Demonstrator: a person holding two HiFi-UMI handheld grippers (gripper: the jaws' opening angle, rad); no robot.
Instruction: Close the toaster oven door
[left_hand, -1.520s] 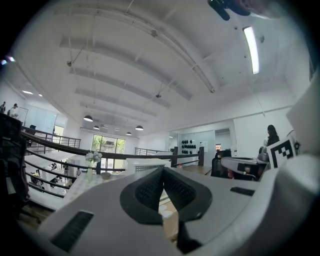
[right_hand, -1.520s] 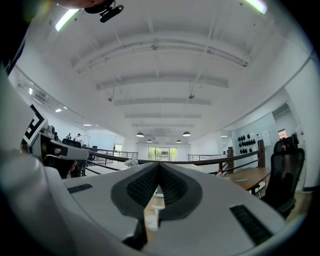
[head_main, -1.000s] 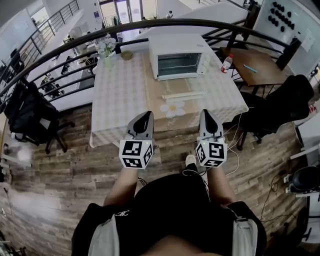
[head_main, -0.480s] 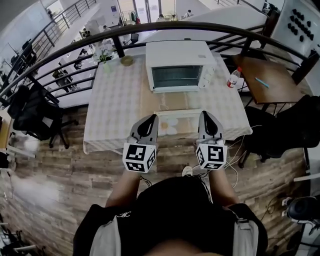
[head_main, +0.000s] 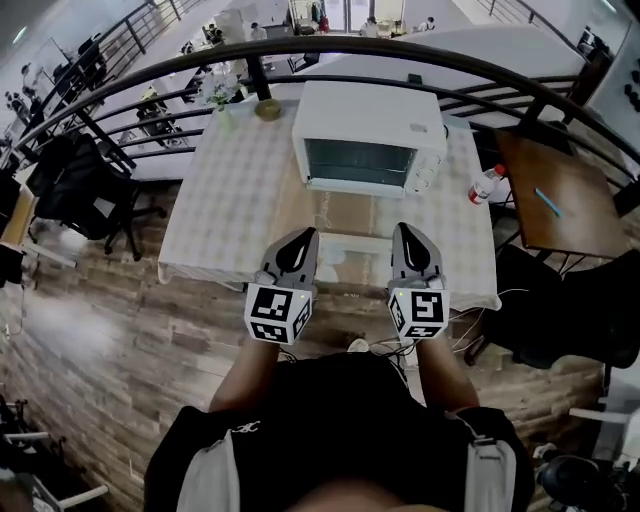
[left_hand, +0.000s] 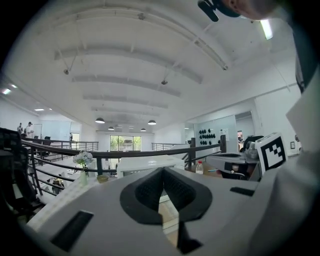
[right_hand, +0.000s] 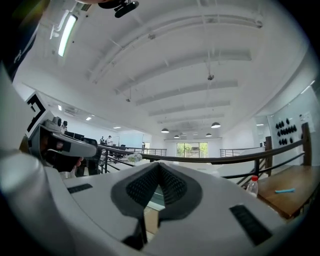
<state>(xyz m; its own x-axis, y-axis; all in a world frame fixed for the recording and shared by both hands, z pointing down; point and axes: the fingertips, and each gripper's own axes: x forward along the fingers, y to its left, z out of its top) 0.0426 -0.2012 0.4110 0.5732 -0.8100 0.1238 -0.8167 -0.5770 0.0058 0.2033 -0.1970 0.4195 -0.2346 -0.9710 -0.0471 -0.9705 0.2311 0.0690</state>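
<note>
A white toaster oven (head_main: 372, 128) stands on the far half of a table with a checked cloth (head_main: 225, 205). Its glass door (head_main: 350, 240) is folded down flat toward me, with its white front edge showing between my two grippers. My left gripper (head_main: 304, 236) and right gripper (head_main: 404, 231) hover side by side over the table's near edge, short of the door. Both are shut and hold nothing. In the left gripper view the closed left gripper (left_hand: 162, 171) points at the oven (left_hand: 145, 162). The right gripper (right_hand: 159, 166) shows the same closed pads.
A vase of flowers (head_main: 221, 90) and a small bowl (head_main: 267, 108) stand at the table's far left. A water bottle (head_main: 487, 184) sits at its right edge beside a brown side table (head_main: 545, 195). A black railing (head_main: 330, 48) runs behind. Black chairs (head_main: 85, 185) flank the table.
I have come closer to the table, and both grippers now reach over its near edge toward the open door. Their jaws have stayed shut.
</note>
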